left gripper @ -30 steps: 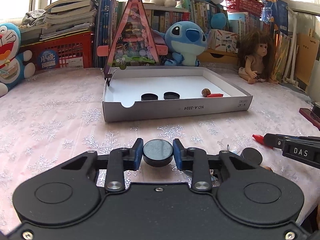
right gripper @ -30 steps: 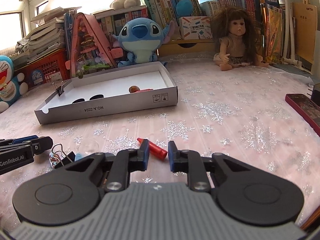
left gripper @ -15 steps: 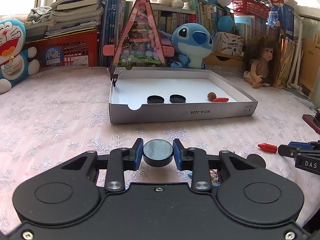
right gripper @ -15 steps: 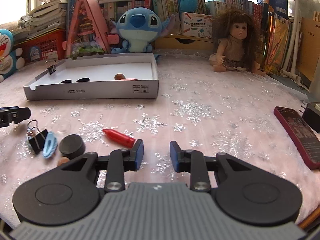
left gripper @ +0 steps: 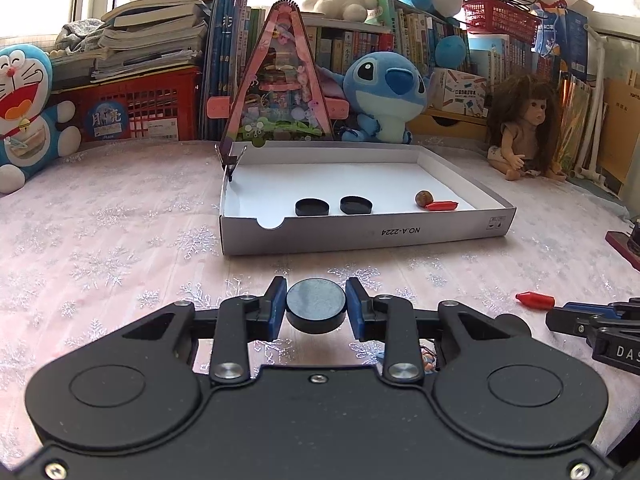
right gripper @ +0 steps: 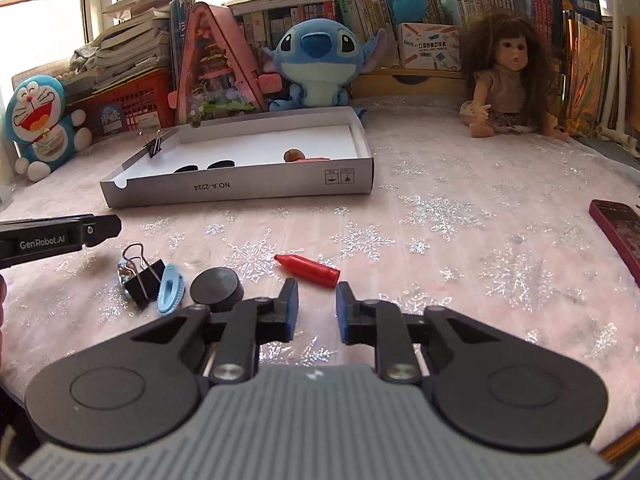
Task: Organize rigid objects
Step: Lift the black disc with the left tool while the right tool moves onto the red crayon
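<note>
My left gripper (left gripper: 316, 307) is shut on a black round disc (left gripper: 315, 305) and holds it above the tablecloth, short of the white box (left gripper: 360, 236). The box holds two black discs (left gripper: 312, 207), a brown nut (left gripper: 423, 198) and a red crayon-like piece (left gripper: 441, 205). My right gripper (right gripper: 317, 306) is open and empty, just behind a red piece (right gripper: 308, 271) on the cloth. Another black disc (right gripper: 217, 289), a blue clip (right gripper: 171, 288) and a black binder clip (right gripper: 142, 274) lie to its left.
A binder clip (left gripper: 231, 160) is clipped on the box's far left corner. Plush toys, a doll (right gripper: 508, 80), books and red baskets line the back. A dark red phone (right gripper: 620, 232) lies at the right. The left gripper's body (right gripper: 60, 236) shows at the left.
My left gripper has lifted and drawn back slightly with the disc. My right gripper has pulled back and swung, so the red piece and the loose items now lie ahead of it.
</note>
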Demonstrator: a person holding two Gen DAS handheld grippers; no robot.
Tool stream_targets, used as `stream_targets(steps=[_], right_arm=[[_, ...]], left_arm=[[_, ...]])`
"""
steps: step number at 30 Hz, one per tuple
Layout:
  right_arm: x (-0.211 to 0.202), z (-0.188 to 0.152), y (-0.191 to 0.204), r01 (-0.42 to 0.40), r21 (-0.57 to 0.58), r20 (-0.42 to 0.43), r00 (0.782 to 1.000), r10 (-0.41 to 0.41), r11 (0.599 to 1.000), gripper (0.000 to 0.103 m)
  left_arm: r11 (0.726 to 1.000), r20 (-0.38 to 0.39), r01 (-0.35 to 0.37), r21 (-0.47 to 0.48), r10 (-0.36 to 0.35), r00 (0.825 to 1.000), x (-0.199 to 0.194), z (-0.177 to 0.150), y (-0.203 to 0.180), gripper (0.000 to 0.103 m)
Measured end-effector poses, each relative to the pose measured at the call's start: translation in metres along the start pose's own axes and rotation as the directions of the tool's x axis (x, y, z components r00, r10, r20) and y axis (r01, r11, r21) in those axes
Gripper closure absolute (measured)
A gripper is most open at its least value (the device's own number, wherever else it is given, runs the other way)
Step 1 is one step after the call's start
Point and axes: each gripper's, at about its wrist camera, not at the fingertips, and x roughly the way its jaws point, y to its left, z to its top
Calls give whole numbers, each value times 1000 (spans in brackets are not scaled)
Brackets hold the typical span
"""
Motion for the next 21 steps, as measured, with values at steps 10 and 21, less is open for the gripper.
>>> stream_targets(steps=[10, 21], right_arm=[[22, 11, -10, 56, -37, 2, 998, -56, 998, 86], [7, 15, -18, -152, -293, 40, 984, 171, 944, 36]], left_arm=[[1000, -3, -6, -10, 6, 1000, 1, 0, 3, 73], [1000, -2, -12, -5, 12, 1000, 2, 1, 5, 73]])
